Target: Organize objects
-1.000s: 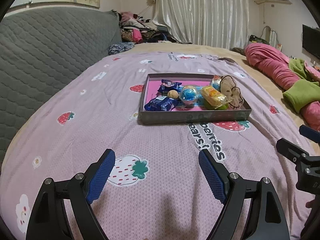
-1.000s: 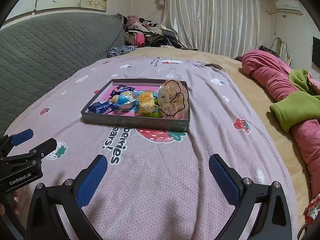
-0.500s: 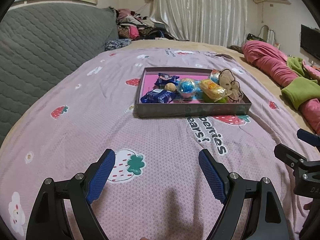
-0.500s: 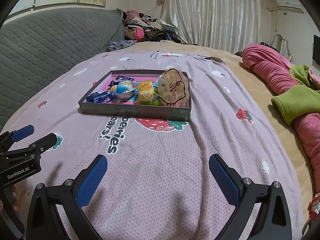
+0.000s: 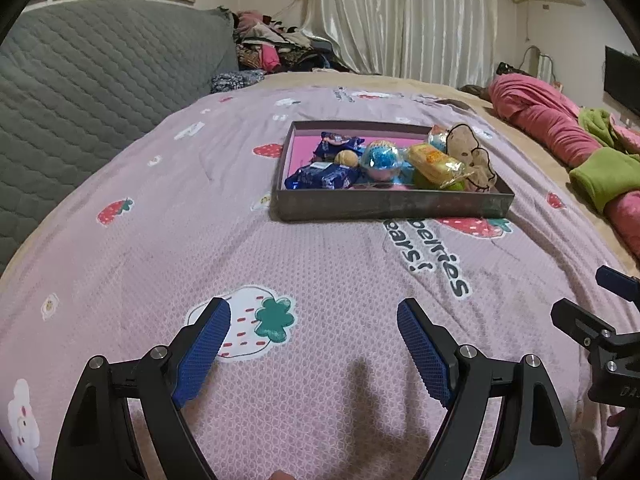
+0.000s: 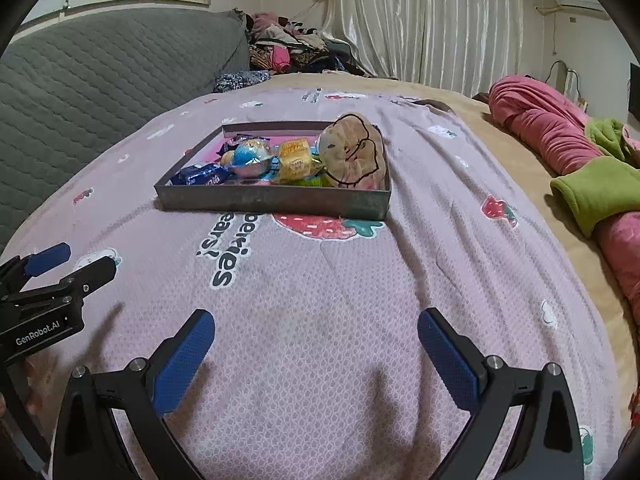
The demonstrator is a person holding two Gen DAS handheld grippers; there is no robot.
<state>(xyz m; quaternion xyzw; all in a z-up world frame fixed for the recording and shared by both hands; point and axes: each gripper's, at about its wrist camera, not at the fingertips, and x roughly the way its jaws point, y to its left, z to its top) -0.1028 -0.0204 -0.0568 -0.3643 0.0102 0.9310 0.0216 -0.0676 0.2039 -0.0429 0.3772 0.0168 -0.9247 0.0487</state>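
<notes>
we had both the left gripper (image 5: pixel 314 340) and right gripper (image 6: pixel 316 350) wide open and empty, well short of the tray (image 6: pixel 272 199); next up was probably reaching in for a snack.

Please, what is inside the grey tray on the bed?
The tray holds blue snack packets, a blue ball-shaped capsule, a yellow wrapped snack and a beige plush toy. Its pink floor shows partly; anything under the items is hidden.
</notes>
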